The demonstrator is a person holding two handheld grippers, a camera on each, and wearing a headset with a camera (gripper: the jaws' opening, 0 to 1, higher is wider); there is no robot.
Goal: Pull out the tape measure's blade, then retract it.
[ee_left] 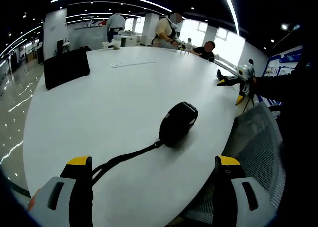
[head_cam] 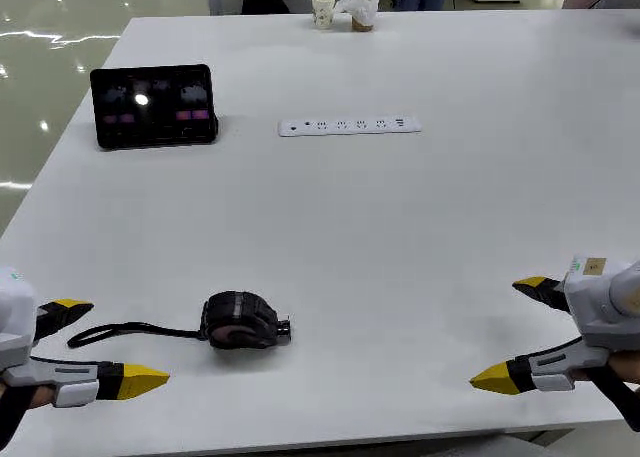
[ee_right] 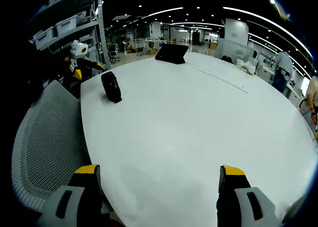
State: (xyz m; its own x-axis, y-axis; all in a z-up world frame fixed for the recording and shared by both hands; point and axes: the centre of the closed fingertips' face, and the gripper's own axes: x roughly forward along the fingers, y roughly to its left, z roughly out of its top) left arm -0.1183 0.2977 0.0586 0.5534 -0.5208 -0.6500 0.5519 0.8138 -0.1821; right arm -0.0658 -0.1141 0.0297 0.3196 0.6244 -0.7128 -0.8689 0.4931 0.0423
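L gripper [head_cam: 120,342] wide open, empty; tape measure [head_cam: 242,320] just ahead of it, strap [head_cam: 130,329] reaching its jaws. R gripper [head_cam: 499,333] open, empty, well apart. Far beyond: paper cup [head_cam: 323,9], contents unclear; tablet [head_cam: 153,105]; power strip [head_cam: 348,126].

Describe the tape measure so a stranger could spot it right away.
Start at the big white table and look along its near edge, toward the left gripper. The tape measure is the small rounded black case there, with a black strap trailing toward that gripper; the tablet and power strip farther back are flat.
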